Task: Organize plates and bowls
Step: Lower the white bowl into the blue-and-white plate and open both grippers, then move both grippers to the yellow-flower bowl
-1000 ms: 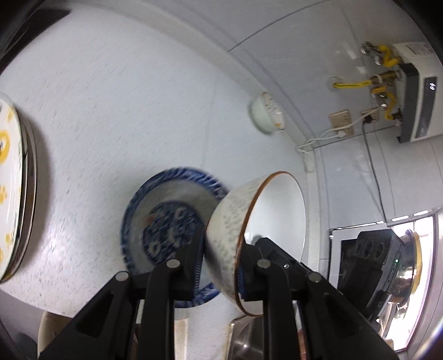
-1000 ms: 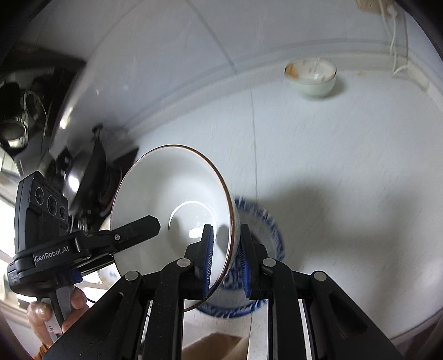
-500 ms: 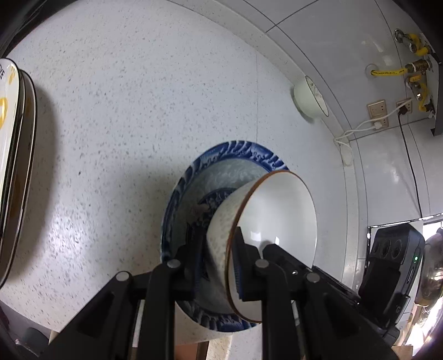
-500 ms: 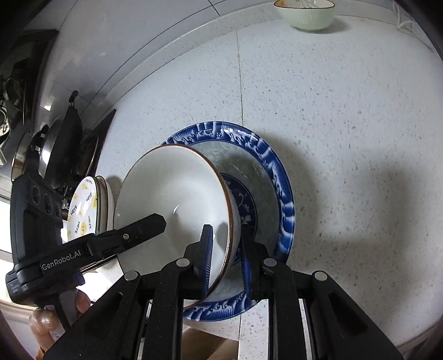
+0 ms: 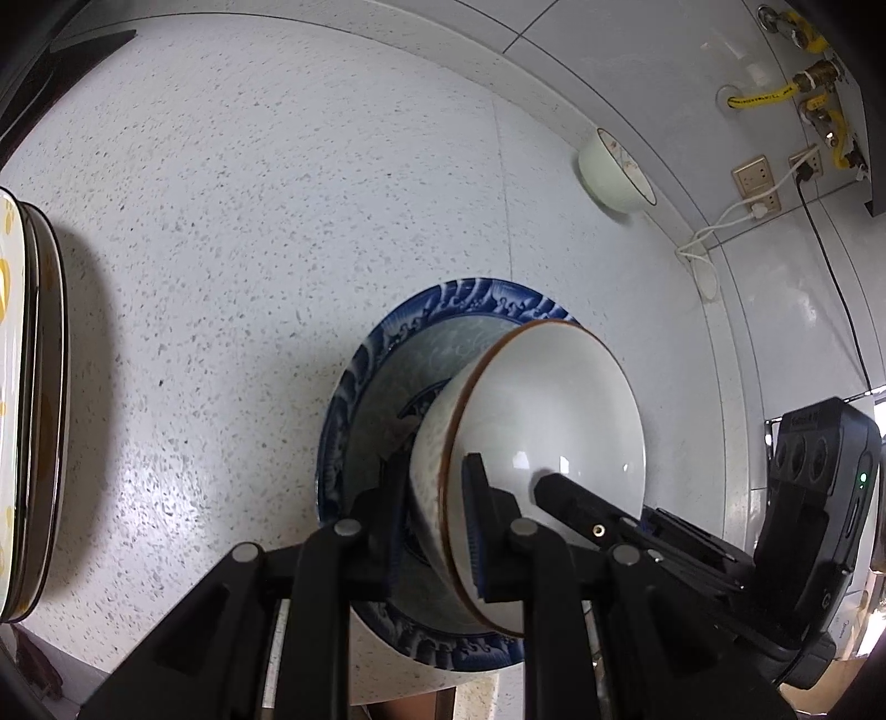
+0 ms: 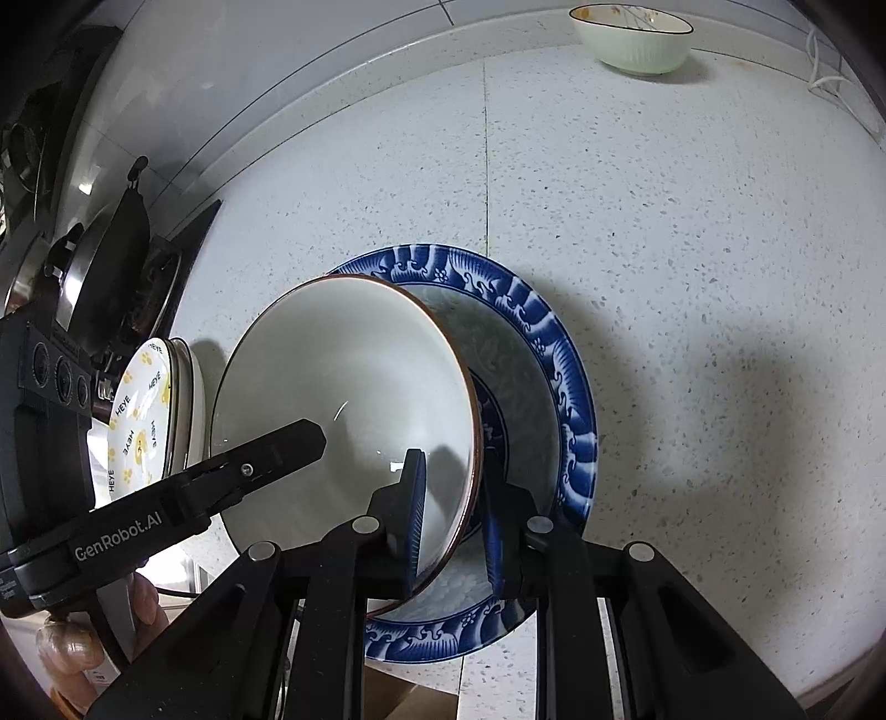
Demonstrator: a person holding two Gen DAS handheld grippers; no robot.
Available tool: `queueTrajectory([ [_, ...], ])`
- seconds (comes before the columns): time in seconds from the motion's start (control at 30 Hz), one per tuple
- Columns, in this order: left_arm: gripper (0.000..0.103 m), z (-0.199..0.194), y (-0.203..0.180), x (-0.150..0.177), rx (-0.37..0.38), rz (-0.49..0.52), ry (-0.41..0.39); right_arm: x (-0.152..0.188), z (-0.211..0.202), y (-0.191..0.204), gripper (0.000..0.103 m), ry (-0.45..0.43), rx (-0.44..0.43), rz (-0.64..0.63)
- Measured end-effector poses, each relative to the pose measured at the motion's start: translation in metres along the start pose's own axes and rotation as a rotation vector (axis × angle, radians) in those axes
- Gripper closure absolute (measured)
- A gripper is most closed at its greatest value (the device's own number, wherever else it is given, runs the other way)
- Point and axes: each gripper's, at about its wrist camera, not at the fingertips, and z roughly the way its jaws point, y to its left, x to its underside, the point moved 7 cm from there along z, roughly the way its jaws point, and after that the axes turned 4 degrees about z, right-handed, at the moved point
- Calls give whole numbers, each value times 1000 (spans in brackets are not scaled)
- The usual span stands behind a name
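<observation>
Two grippers, left gripper [image 5: 432, 531] and right gripper [image 6: 451, 515], are pinching the white bowl [image 6: 343, 410] rim at opposite sides, steadying it over the blue plate [image 6: 559, 354]; green bowl [image 6: 631, 39] sitting at 1 o'clock.

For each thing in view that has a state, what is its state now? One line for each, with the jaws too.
White bowl: tilted, rim gripped on both sides, over the blue plate.
Blue plate: flat on the counter.
Green bowl: upright by the wall, apart.
Yellow-dotted plates: stacked.
Left gripper: jaws shut on the bowl rim.
Right gripper: jaws shut on the bowl rim.
</observation>
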Motion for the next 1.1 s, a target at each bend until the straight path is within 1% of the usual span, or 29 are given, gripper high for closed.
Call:
queueTrajectory([
  [0.13, 86, 0, 2, 0, -9, 21, 11, -2, 2, 3, 86, 4, 21, -7],
  [0.33, 85, 0, -3, -3, -79, 105, 13, -4, 0, 5, 86, 2, 70, -16],
  [0.43, 83, -2, -9, -8, -98, 159, 12, -6, -3, 6, 86, 1, 81, -19],
  [0.53, 83, -4, -14, -11, -113, 199, 6, -8, -4, 7, 86, -4, 115, -28],
  [0.67, 83, -11, -16, -14, -99, 234, 7, -10, -8, 10, 86, -17, 136, -27],
  [0.77, 82, -24, -16, -19, -87, 266, -21, -11, -17, 13, 86, -38, 154, -26],
  [0.8, 81, -29, -16, -18, -78, 269, -28, -11, -20, 13, 85, -45, 156, -24],
  [0.83, 68, -35, -16, -20, -59, 269, -34, -11, -25, 15, 84, -54, 160, -23],
  [0.87, 58, -41, -16, -22, -42, 271, -45, -11, -28, 16, 79, -60, 163, -24],
  [0.9, 56, -47, -16, -22, -30, 277, -58, -12, -31, 17, 70, -68, 168, -24],
  [0.93, 54, -53, -17, -23, -15, 287, -69, -13, -36, 17, 64, -80, 176, -22],
  [0.97, 51, -60, -18, -24, -2, 296, -76, -13, -39, 18, 54, -92, 183, -20],
  [1.0, 49, -65, -18, -24, 17, 297, -75, -13, -44, 18, 49, -105, 190, -20],
  [1.03, 45, -68, -20, -26, 41, 291, -68, -15, -50, 19, 48, -120, 196, -19],
  [1.1, 41, -73, -21, -32, 91, 273, -46, -17, -59, 14, 38, -142, 209, -12],
])
